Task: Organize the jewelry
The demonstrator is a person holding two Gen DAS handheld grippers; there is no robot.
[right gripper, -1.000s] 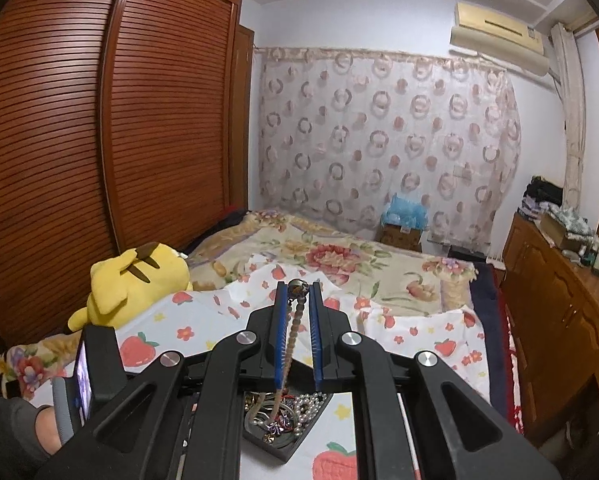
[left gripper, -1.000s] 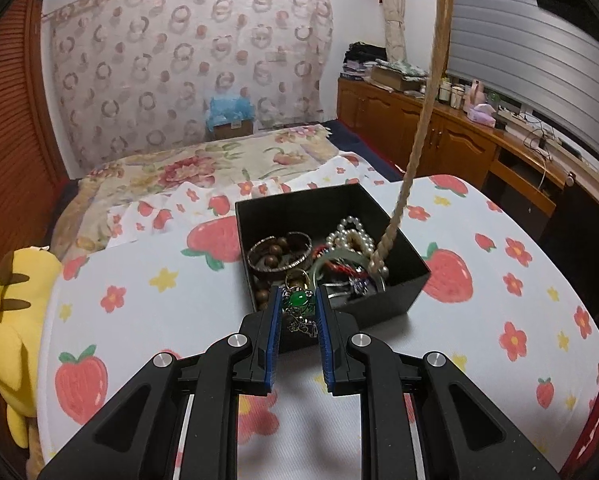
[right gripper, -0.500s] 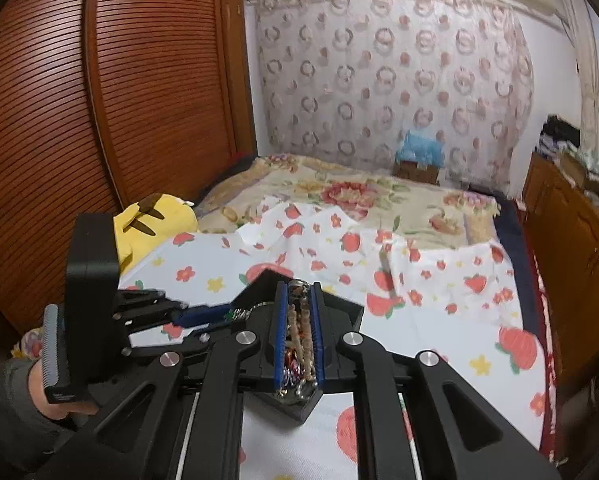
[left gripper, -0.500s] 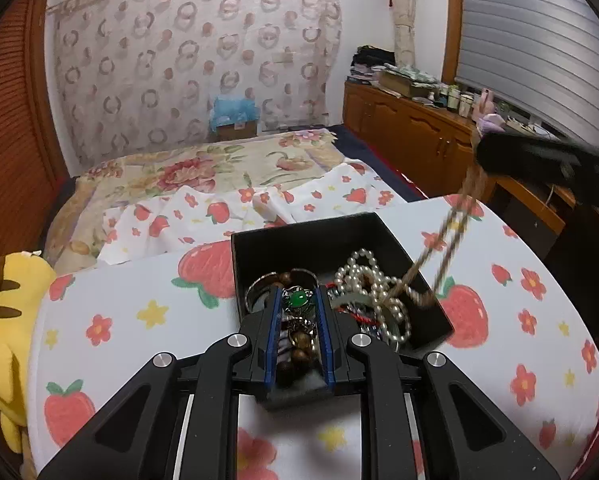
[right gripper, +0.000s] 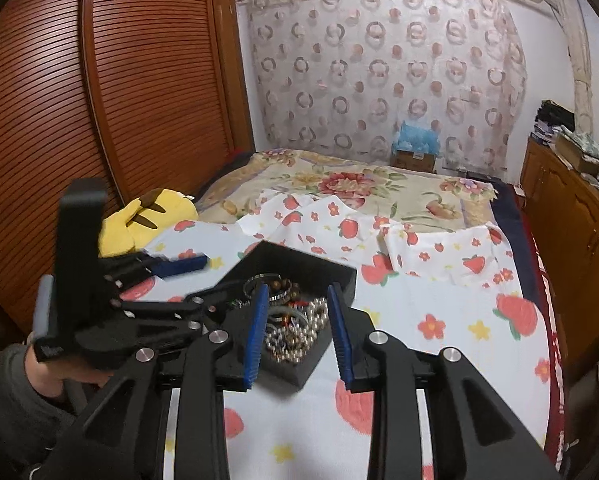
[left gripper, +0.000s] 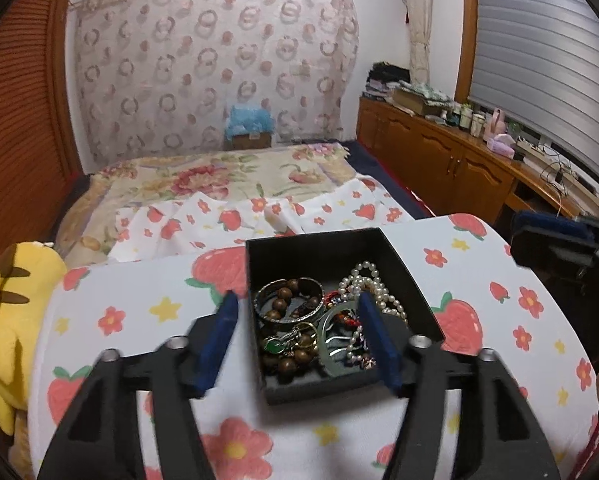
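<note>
A black open box (left gripper: 319, 237) stands on the strawberry-print cloth (left gripper: 147, 292). Inside lie a pearl string (left gripper: 373, 285), a silver bangle (left gripper: 313, 285), brown wooden beads (left gripper: 285, 293), a pale green bangle (left gripper: 326, 334) and a green pendant (left gripper: 275, 346). My left gripper (left gripper: 298, 298) hovers over the box's near half, jaws opening wide, pads touching nothing. My right gripper (right gripper: 297, 288) hangs low over the same box (right gripper: 341, 273), jaws opening, with only the loose pearls (right gripper: 295, 336) below the gap. The left gripper (right gripper: 215, 276) shows at that view's left.
A yellow plush toy (left gripper: 7, 304) lies at the table's left edge. Beyond the table is a bed with a floral cover (left gripper: 203, 178). Wooden cabinets (left gripper: 451, 168) run along the right, a slatted wardrobe (right gripper: 99, 100) along the left. A person's sleeve (right gripper: 15, 412) holds the left gripper.
Both grippers were shut on jewelry and now stand open. The left let go of the green pendant piece, the right let its bead strand drop into the box while sinking toward it.
</note>
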